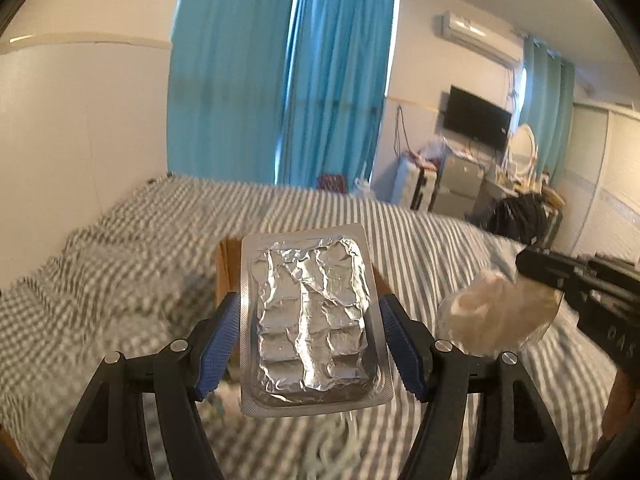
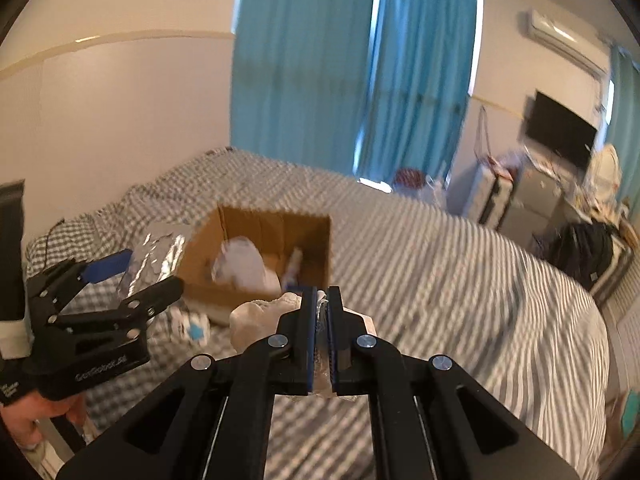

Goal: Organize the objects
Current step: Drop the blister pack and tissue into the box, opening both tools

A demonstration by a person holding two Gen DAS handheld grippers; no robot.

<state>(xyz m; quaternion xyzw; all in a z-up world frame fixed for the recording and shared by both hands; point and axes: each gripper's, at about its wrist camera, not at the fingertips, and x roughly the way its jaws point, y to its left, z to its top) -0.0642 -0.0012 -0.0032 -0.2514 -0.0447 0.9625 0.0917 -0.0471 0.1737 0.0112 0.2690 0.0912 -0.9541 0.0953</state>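
Note:
My left gripper (image 1: pixel 310 312) is shut on a silver foil blister pack (image 1: pixel 312 320), held above the striped bed; the pack also shows in the right wrist view (image 2: pixel 154 258) beside the left gripper (image 2: pixel 120 276). My right gripper (image 2: pixel 322 296) is shut on a clear plastic bag with beige contents (image 2: pixel 256 320); that bag shows at the right of the left wrist view (image 1: pixel 496 312) with the right gripper (image 1: pixel 532 268) behind it. An open cardboard box (image 2: pixel 260 256) sits on the bed ahead, holding a white bag (image 2: pixel 244 264) and a small tube (image 2: pixel 294 264).
The bed (image 2: pixel 440 272) has a grey and white striped cover. A white and blue packet (image 2: pixel 192 328) lies by the box. Blue curtains (image 2: pixel 360 80), a wall TV (image 2: pixel 560 132) and cluttered furniture (image 2: pixel 580 240) stand beyond the bed.

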